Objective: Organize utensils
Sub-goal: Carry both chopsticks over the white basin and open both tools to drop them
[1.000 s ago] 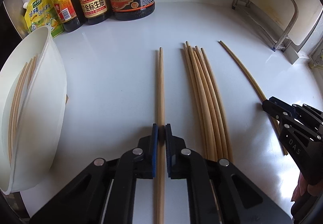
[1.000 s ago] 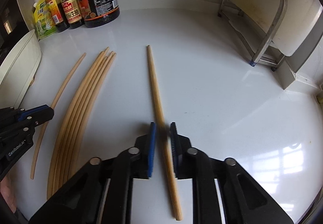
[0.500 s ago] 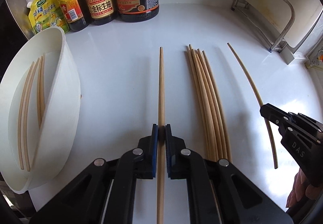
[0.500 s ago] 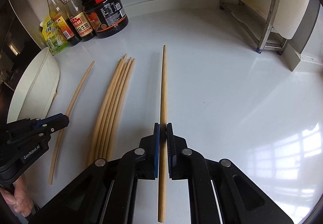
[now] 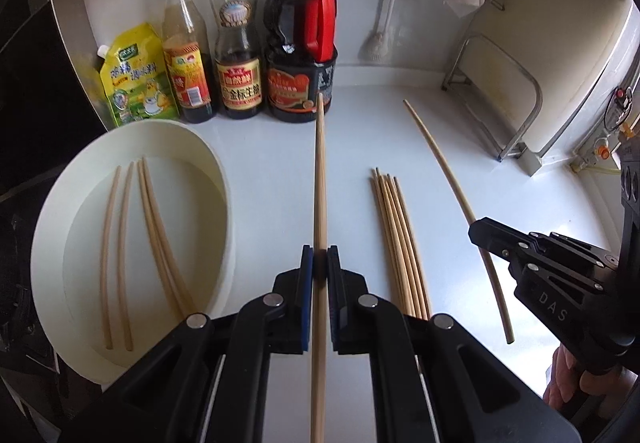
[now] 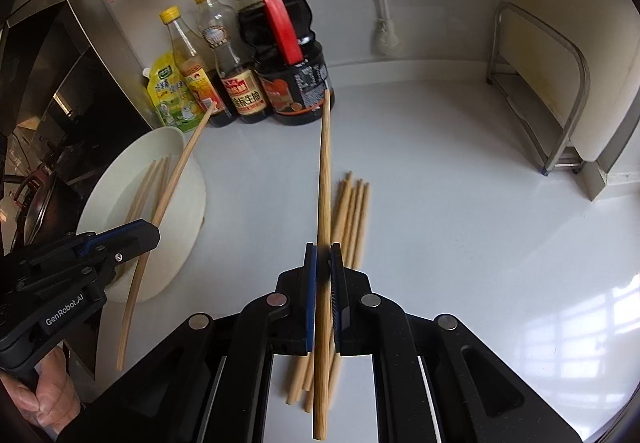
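Observation:
My left gripper (image 5: 320,257) is shut on a wooden chopstick (image 5: 320,171), held above the white counter and pointing toward the bottles. Left of it stands a white oval bowl (image 5: 224,179) with several chopsticks lying inside. My right gripper (image 6: 324,255) is shut on a second chopstick (image 6: 325,171), also raised off the counter. A bundle of several loose chopsticks (image 5: 400,243) lies on the counter between the two grippers. The right wrist view shows this bundle (image 6: 354,211) under the held stick, and the left gripper (image 6: 154,233) with its chopstick (image 6: 176,175) over the bowl (image 6: 200,199).
Three sauce bottles (image 5: 300,55) and a yellow pouch (image 5: 136,79) line the back wall. A metal rack (image 5: 516,99) stands at the right, with a brush (image 5: 380,43) hanging beside it. A hand (image 6: 48,399) grips the left tool.
Both grippers have risen from the counter, each lifting its chopstick. The right one's stick now sits straight between its jaws. The bowl's inside has come into fuller view.

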The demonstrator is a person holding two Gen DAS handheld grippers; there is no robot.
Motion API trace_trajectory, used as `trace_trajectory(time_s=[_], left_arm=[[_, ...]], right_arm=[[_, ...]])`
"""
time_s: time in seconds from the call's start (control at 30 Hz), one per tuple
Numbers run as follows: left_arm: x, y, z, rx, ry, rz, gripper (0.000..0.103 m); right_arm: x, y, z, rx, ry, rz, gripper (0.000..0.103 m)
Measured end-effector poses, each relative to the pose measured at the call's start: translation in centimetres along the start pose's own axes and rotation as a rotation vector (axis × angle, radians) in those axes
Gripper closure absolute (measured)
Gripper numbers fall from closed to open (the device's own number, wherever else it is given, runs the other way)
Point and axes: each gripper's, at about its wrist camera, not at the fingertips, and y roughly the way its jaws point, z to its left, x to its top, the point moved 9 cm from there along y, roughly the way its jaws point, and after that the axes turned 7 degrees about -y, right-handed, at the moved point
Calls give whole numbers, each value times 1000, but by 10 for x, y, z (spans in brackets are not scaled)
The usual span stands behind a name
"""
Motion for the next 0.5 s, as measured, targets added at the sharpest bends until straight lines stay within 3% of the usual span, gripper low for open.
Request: trace_trajectory(time_s=[0.27, 0.5], left_arm=[[29, -36, 65, 33, -65, -77, 95], [35, -28, 136, 85, -136, -62, 95]], right_arm=[[45, 6, 68, 77, -60, -41, 96], [74, 40, 140, 134, -133, -22, 96]])
